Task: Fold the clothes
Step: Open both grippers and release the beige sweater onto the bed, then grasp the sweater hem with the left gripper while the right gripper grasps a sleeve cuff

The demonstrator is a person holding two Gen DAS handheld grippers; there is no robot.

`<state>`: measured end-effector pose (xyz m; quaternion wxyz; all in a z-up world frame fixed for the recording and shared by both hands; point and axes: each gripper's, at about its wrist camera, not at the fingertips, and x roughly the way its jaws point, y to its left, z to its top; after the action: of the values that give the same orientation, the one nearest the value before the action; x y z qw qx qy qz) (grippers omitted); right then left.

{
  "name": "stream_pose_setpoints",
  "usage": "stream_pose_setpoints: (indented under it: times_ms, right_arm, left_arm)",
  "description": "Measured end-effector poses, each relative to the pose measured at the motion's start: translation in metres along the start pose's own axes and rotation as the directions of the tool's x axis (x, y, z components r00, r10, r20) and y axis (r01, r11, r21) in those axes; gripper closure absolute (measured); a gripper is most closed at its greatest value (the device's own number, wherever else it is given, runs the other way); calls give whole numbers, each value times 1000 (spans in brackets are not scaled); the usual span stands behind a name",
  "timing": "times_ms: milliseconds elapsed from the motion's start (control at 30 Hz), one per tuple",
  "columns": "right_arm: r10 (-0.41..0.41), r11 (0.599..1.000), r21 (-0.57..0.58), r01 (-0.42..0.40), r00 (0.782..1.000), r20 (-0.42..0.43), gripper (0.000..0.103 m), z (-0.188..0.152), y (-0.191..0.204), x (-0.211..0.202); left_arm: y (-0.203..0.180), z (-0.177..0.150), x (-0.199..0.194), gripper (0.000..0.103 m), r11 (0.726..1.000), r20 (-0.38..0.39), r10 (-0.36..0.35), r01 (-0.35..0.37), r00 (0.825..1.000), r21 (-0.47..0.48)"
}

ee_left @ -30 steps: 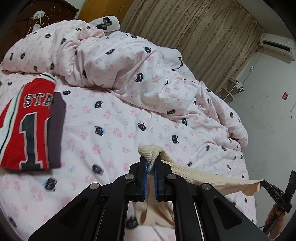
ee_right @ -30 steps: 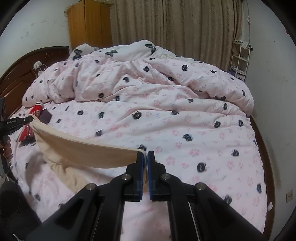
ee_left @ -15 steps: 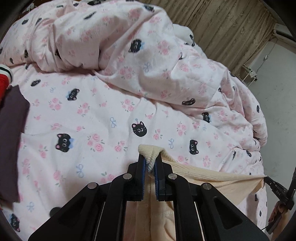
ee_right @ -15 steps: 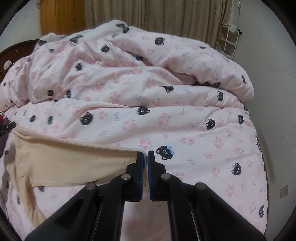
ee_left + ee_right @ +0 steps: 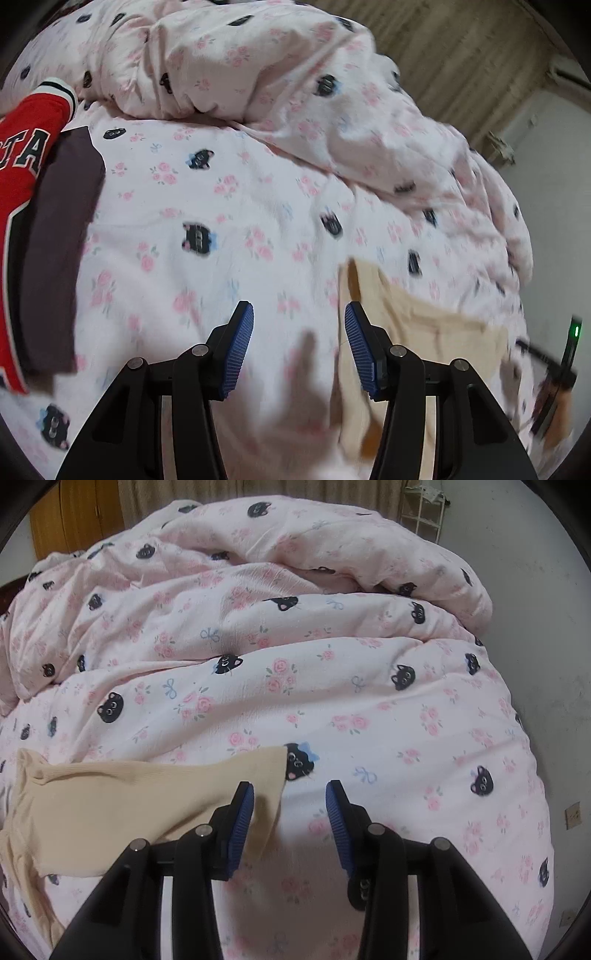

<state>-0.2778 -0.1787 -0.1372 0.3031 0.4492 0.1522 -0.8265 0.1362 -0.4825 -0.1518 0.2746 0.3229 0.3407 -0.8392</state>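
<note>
Fingers point(image 5: 240, 347) of both grippers gape, cream garment point(image 5: 122, 801) unheld.

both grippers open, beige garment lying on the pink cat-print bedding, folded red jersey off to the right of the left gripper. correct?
One thing is wrong: the red jersey lies to the left of the left gripper, not the right, as the left wrist view shows. The rest holds: the jaws of both it and the right gripper stand open, and the beige garment lies on the bedding.

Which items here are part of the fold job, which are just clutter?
Job:
beige knit garment, laid on the bed
left claw, open
right claw, open

Lying about:
red jersey
dark folded garment
pink cat-print duvet
</note>
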Motion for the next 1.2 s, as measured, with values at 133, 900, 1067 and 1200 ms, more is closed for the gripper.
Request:
stream_pose_setpoints:
  times_ms: [133,900,1067,1200]
  right_arm:
    - [97,995,14,-97,995,24,61,-22,4,-29]
    - [428,892,-168,-420,904,14,61,-135,72,-93]
    - [448,885,-143,-442,894,10,61,-131,70,-87]
    - [456,882,-137,-451,890,7,61,-130,70,-85]
  left_arm:
    - [-18,-35,-13,57,993,-49,-33,39,998,116]
    - [-47,-71,3,57,977,-123,-111,131,986,170]
    - [-41,-70,0,57,983,-115,-111,126,987,136]
    - [-37,-72,-1,57,986,-120,-110,123,987,111]
